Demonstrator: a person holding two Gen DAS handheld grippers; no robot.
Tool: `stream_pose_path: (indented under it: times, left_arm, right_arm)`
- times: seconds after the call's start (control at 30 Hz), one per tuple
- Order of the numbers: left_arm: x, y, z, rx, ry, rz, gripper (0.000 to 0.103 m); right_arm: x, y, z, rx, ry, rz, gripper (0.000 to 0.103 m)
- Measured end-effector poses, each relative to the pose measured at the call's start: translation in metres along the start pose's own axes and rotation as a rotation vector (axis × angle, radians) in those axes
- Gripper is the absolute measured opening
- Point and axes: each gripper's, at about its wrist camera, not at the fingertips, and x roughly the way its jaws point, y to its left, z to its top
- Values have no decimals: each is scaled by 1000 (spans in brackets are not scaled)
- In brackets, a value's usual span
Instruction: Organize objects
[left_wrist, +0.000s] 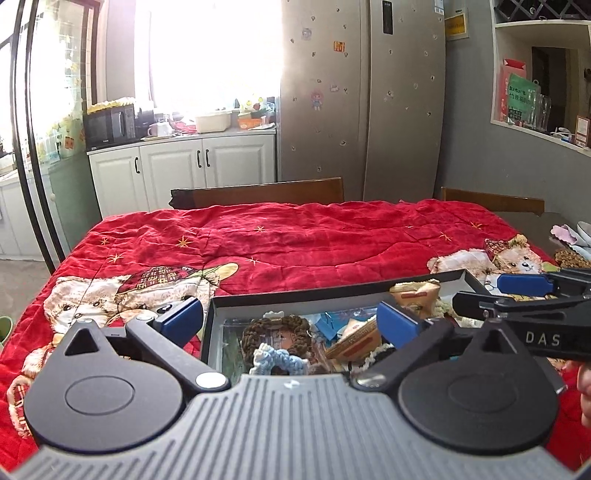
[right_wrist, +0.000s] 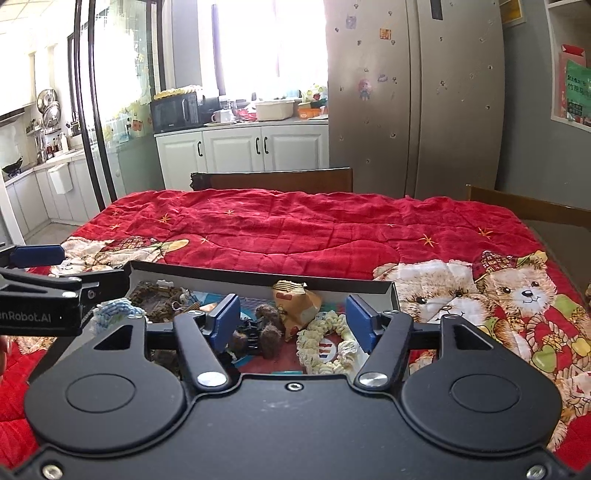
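Note:
An open flat box with a dark rim (left_wrist: 332, 293) (right_wrist: 258, 274) lies on the red quilt close in front of me. It holds a brown braided scrunchie (left_wrist: 277, 330) (right_wrist: 155, 295), a blue-white scrunchie (left_wrist: 277, 356) (right_wrist: 114, 308), a cream scrunchie (right_wrist: 325, 343), a fuzzy brown hair clip (right_wrist: 269, 326) and a yellow snack packet (left_wrist: 417, 291) (right_wrist: 295, 302). My left gripper (left_wrist: 290, 317) (right_wrist: 70, 266) stands wide open over the box's left wall, gripping nothing. My right gripper (right_wrist: 294, 323) (left_wrist: 491, 291) hovers open over the box's right half, its pads touching nothing.
A red quilt with bear prints (left_wrist: 295, 240) (right_wrist: 314, 229) covers the table. Two wooden chair backs (left_wrist: 258, 192) (right_wrist: 532, 206) stand at the far edge, with a fridge (left_wrist: 362, 99) and white cabinets (left_wrist: 184, 166) behind. Small items (left_wrist: 572, 243) lie at the table's right edge.

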Motion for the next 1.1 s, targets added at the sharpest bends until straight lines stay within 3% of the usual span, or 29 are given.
stream_pose_path:
  times: [0.23, 1.1]
  left_arm:
    - [-25, 0, -6, -2, -7, 9, 103]
    - [-128, -6, -40, 8, -45, 13, 103]
  right_arm:
    - [-28, 10, -4, -27, -20, -6, 81]
    - [-142, 46, -51, -123, -43, -35, 96]
